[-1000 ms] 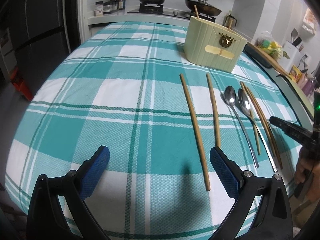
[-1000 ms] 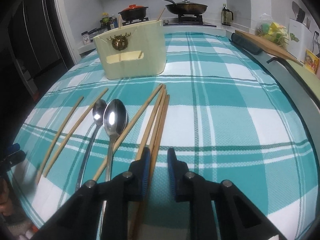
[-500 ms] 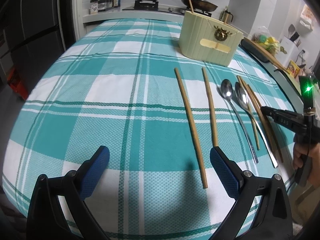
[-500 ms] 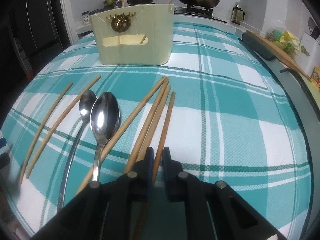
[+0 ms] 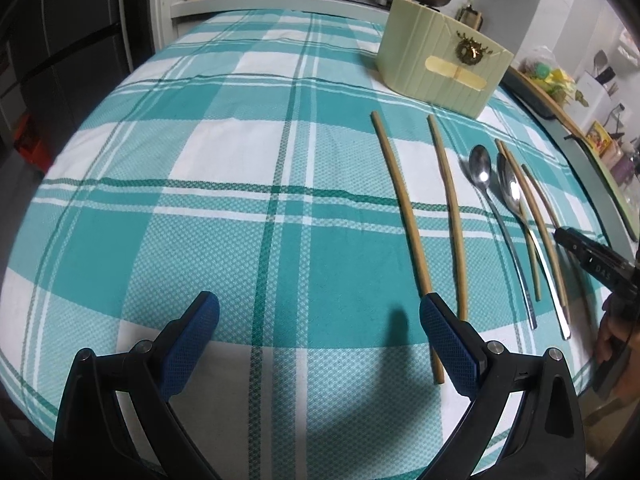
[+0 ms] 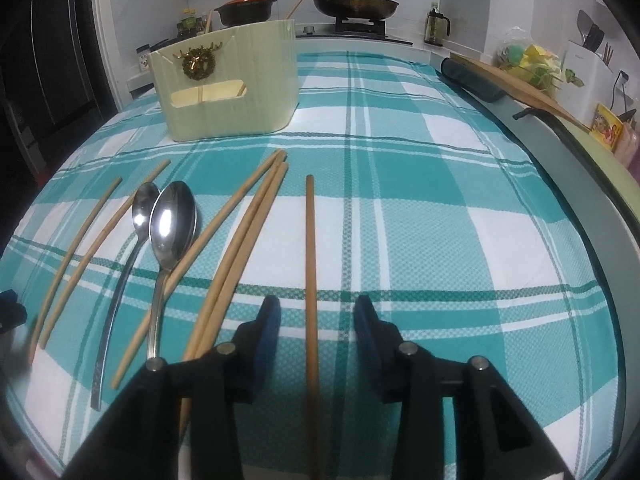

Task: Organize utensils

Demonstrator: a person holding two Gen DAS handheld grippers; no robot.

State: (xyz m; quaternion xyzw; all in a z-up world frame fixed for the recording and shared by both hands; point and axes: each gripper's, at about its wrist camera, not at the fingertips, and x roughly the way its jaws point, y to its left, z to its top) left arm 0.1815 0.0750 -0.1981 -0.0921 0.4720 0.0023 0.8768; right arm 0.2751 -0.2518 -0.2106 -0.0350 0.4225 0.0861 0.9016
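Utensils lie in a row on the teal-and-white checked tablecloth (image 6: 440, 208), short of the pale cream ribbed holder box with a gold wreath badge (image 6: 228, 92) that stands further back near the stove. The right gripper (image 6: 316, 320) hangs low over the cloth with its jaws opening; a single brown wooden chopstick (image 6: 310, 248) lies flat between the blue pads, which stand clear of it on both sides. Just left of it lies a bunch of three light wooden chopsticks (image 6: 244, 232), then two steel spoons (image 6: 168, 224) side by side, bowls up, and two more pale chopsticks (image 5: 424, 216) further out, apart from each other. The left gripper (image 5: 320, 336) hovers near their close ends, jaws spread wide with nothing between them, its right pad over the near end of one pale stick.
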